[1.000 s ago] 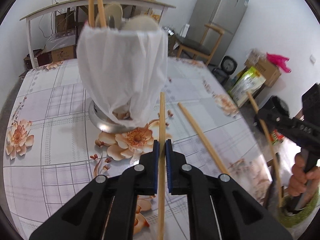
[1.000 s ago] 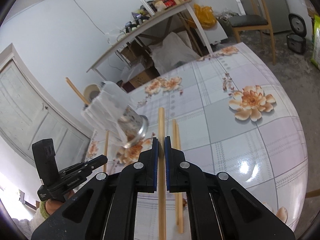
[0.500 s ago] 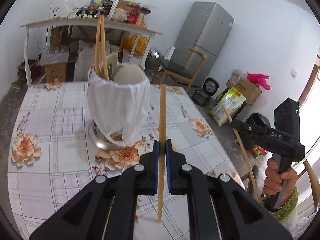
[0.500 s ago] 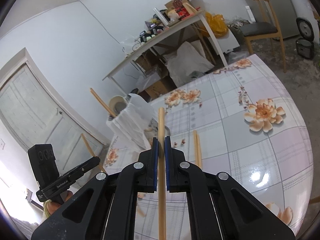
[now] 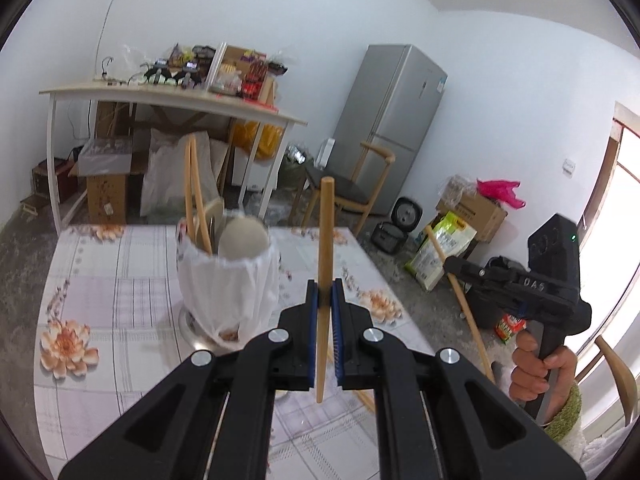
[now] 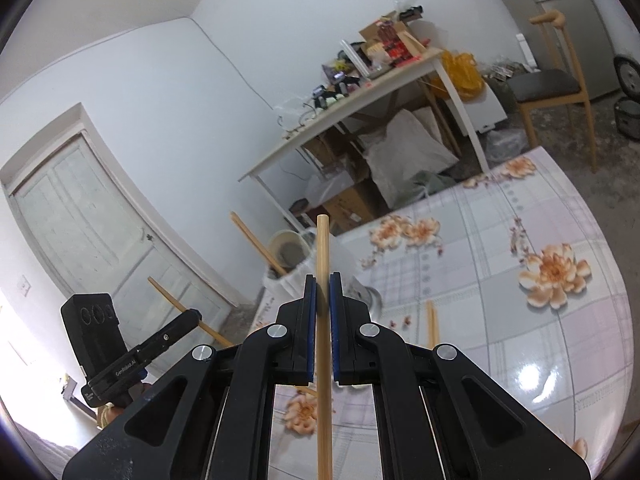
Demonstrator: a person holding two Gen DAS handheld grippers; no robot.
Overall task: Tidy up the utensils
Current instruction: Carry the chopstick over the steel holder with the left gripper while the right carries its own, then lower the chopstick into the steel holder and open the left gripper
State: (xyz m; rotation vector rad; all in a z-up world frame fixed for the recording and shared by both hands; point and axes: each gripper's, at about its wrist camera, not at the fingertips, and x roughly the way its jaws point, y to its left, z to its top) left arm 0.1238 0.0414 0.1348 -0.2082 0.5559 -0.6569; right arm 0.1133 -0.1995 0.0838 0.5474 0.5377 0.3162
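Left wrist view: our left gripper [image 5: 325, 286] pinches a chopstick [image 5: 323, 280] right of the holder [image 5: 228, 292]; our right gripper [image 6: 322, 280] pinches another chopstick [image 6: 323, 320] near the holder.

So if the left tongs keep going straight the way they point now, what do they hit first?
Probably nothing close: the left tongs, shut on a chopstick, aim just right of the utensil holder, over the table's far edge. Depth is unclear.

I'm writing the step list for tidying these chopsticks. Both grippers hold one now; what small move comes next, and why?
Probably carry the left gripper forward over the utensil holder, then tip its chopstick in. Both grippers are shut on chopsticks lifted off the table, the holder already keeps two upright, and the left one looks nearer it.
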